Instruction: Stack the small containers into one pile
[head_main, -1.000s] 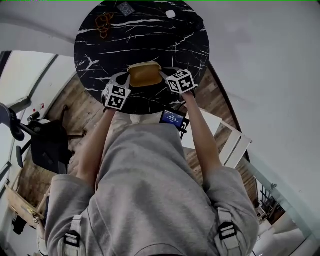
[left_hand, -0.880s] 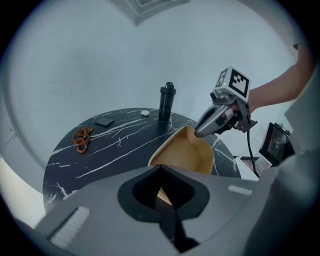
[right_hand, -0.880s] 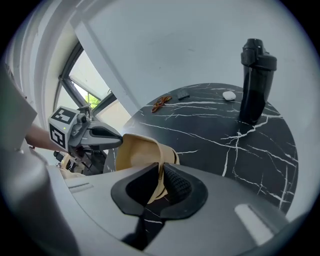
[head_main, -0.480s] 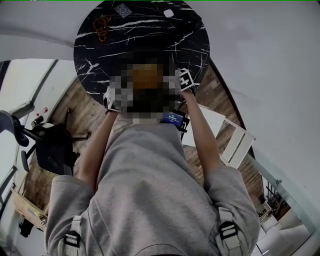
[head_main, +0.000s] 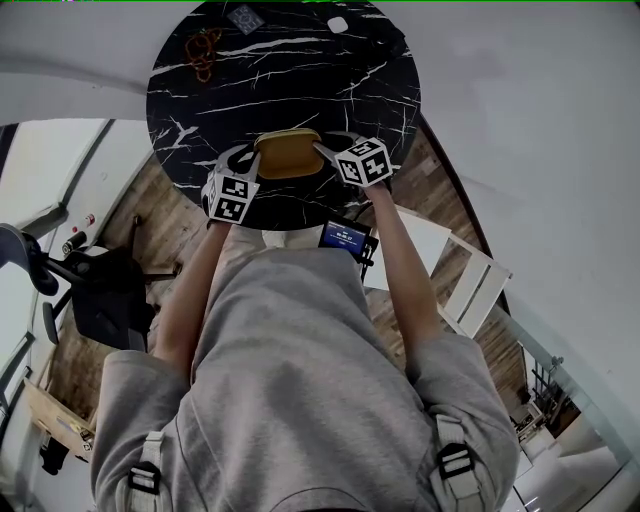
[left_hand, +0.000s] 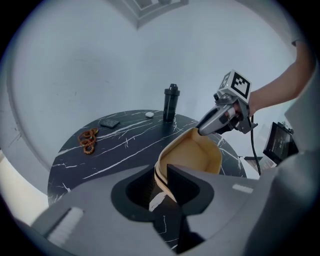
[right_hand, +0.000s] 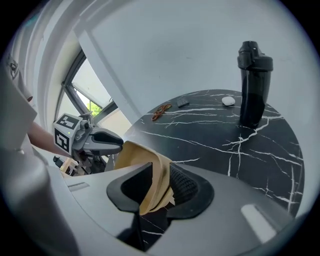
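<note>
Left gripper (left_hand: 161, 184): jaws parted and just been opening. The near wall of the pile of tan plastic containers (left_hand: 192, 155), shallow, round-cornered and nested one inside another, stands between them. It lies against the right-hand jaw, with a clear gap on the other side. No clamping observed.

Right gripper (right_hand: 159, 182): jaws likewise parted and just been opening. The opposite wall of the same pile passes between them, with a gap showing at the left-hand jaw. No clamping observed.

Location of pile: in the head view the containers sit between the two grippers, at the near part of the round black marble-patterned table (head_main: 300, 70), which has white veins. At least two rims show, one inside the other.

Other items on the table, all well apart from the pile, toward the far side:
- a tall black bottle with a lid (right_hand: 254, 85), upright;
- a cluster of orange-brown linked rings (left_hand: 88, 141);
- a small dark flat square (left_hand: 109, 122);
- a small white rounded object (left_hand: 149, 114), near the bottle.

Surroundings: wooden plank floor (head_main: 165, 215) beneath the table.
</note>
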